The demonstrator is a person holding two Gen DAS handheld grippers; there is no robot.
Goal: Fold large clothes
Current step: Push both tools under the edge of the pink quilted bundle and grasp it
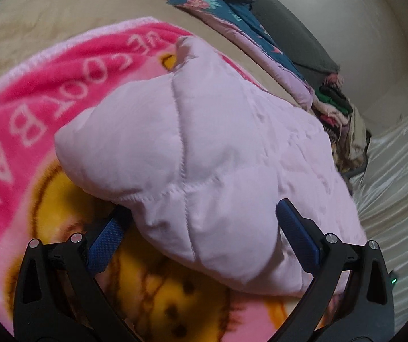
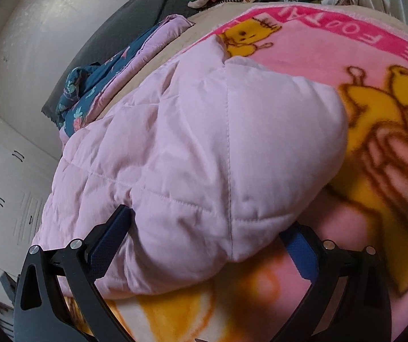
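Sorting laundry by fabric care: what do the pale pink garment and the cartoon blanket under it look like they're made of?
The pale pink garment looks like smooth woven polyester or nylon over padding: stitched quilting lines, puffy panels, a slight sheen. The cartoon blanket looks like plush fleece: fuzzy matte nap, soft-edged printed bears and letters. Exact fibres cannot be told.

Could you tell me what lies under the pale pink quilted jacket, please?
The quilted jacket rests on a pink fleece blanket printed with yellow bears and white lettering. Whatever part of the print lies beneath it is hidden.
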